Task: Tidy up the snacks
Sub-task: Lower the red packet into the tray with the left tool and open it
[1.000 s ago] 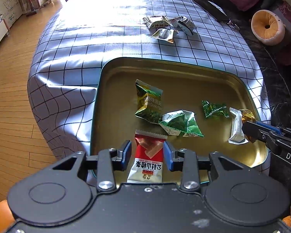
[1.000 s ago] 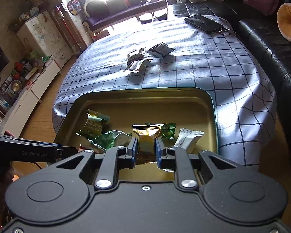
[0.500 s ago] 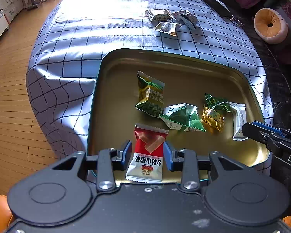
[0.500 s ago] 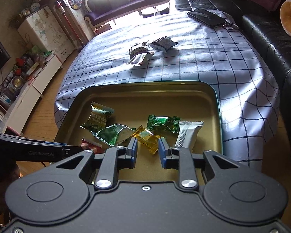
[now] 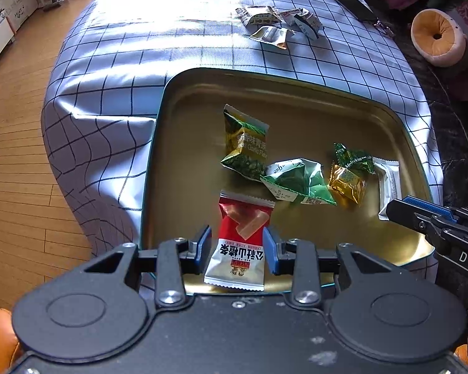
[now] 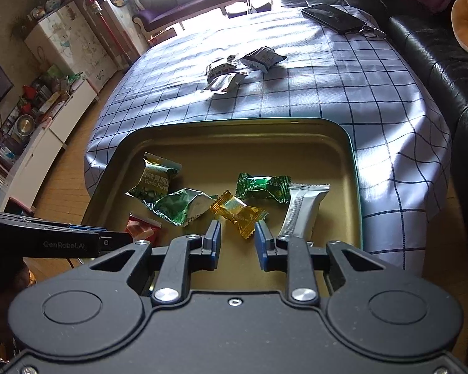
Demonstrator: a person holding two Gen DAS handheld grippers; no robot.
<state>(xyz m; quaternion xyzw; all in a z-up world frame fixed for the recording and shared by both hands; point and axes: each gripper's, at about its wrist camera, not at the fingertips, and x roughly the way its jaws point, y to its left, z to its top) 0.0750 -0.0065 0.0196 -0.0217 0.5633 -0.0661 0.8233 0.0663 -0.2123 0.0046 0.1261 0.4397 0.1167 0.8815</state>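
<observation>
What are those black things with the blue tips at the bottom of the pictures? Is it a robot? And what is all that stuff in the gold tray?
It is not a robot. A person holds a tool in each hand, called a hand-held gripper, with two fingers that pinch. A camera sits on each tool and looks out along its fingers, so one picture comes from the left tool and one from the right.

The left hand-held gripper is pinching a red and white snack packet. The right hand-held gripper is open and holds nothing; a gold candy lies in front of it.

The gold tray sits on a table with a checked cloth. In it also lie two green packets, a green candy and a white bar. A few more snacks wait on the cloth, beside a phone.
</observation>
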